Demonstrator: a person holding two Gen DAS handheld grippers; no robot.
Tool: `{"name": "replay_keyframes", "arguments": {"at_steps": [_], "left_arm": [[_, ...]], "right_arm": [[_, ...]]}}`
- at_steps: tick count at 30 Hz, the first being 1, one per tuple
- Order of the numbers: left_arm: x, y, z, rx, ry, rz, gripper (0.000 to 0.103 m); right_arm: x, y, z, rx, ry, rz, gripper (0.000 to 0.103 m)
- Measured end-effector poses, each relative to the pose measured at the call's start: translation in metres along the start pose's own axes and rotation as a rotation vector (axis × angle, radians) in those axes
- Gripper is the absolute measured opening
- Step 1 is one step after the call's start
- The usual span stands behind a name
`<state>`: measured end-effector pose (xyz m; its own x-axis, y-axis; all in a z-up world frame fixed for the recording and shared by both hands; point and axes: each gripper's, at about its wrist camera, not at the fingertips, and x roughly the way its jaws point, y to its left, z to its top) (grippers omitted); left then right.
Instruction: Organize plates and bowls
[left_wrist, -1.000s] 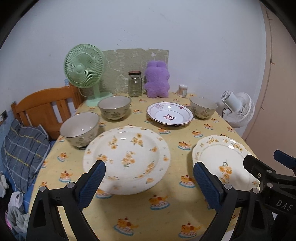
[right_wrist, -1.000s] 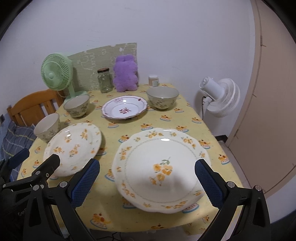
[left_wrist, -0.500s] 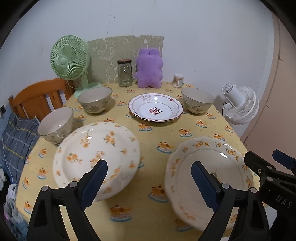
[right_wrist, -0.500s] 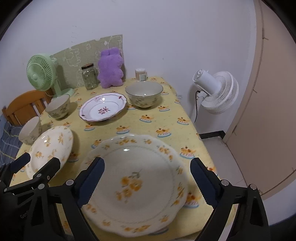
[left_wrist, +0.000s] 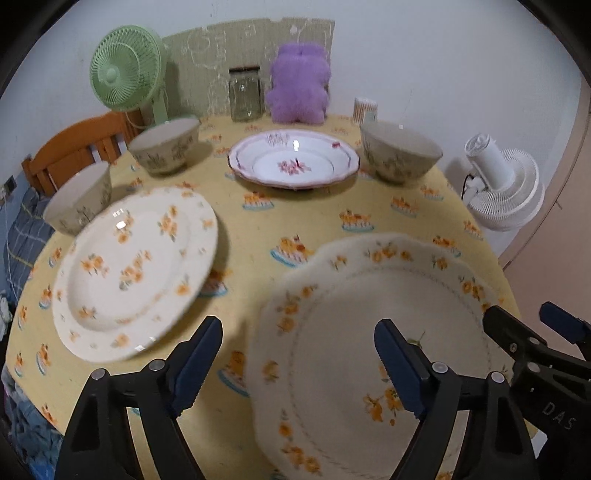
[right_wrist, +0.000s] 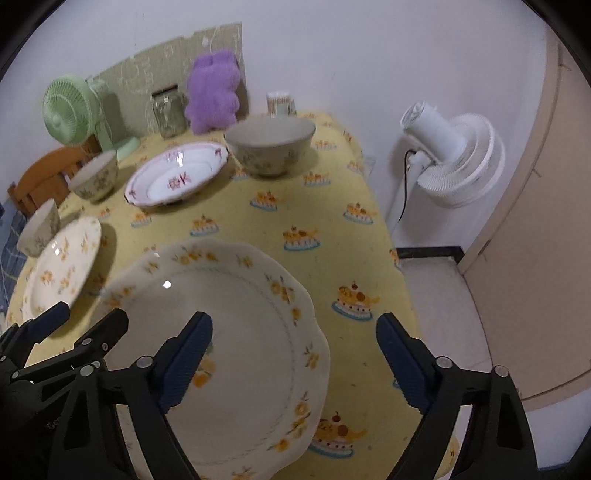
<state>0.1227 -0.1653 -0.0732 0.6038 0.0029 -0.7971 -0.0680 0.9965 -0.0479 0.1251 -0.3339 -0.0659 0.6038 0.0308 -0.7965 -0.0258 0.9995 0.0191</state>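
Note:
A large scalloped cream plate (left_wrist: 369, 332) with orange flowers lies at the table's near right. My left gripper (left_wrist: 297, 365) hovers over its left rim, one finger beyond the edge and one above the plate, jaws closing without touching it. My right gripper (right_wrist: 293, 358) hovers over the same scalloped plate (right_wrist: 240, 325) at its right rim, jaws also closing on nothing. A round flowered plate (left_wrist: 136, 269) lies to the left. A pink-patterned white plate (left_wrist: 293, 162) sits further back among three bowls (left_wrist: 166, 146) (left_wrist: 79, 197) (left_wrist: 400, 151).
The table (left_wrist: 314, 221) wears a yellow cloth. Along the back wall stand a green fan (left_wrist: 125, 70), a glass jar (left_wrist: 243, 96), a purple plush toy (left_wrist: 299, 88) and a small cup (left_wrist: 365, 109). A white fan (right_wrist: 450, 158) stands off the table's right, a wooden chair (left_wrist: 70, 151) at its left.
Both grippers have moved right and lower. The left went from over the round plate to the scalloped plate's left rim, the right to its right rim. Both jaws have narrowed a little.

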Motion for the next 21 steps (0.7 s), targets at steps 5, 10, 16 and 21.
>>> {"name": "replay_keyframes", "arguments": {"at_steps": [5,10,16,21], "left_arm": [[0.012,-0.010,-0.005,0.003,0.049,0.009,0.083],[0.015,-0.013,-0.005,0.005,0.048,0.036,0.083],[0.018,-0.014,-0.003,0.001,0.052,0.049,0.083],[0.020,-0.014,-0.001,-0.005,0.063,0.053,0.083]], "right_arm": [[0.021,-0.009,-0.002,0.012,0.058,0.031,0.082],[0.036,-0.006,-0.003,-0.009,0.112,0.062,0.072],[0.044,-0.001,-0.004,-0.040,0.152,0.093,0.061],[0.050,0.001,-0.004,-0.057,0.174,0.093,0.059]]}}
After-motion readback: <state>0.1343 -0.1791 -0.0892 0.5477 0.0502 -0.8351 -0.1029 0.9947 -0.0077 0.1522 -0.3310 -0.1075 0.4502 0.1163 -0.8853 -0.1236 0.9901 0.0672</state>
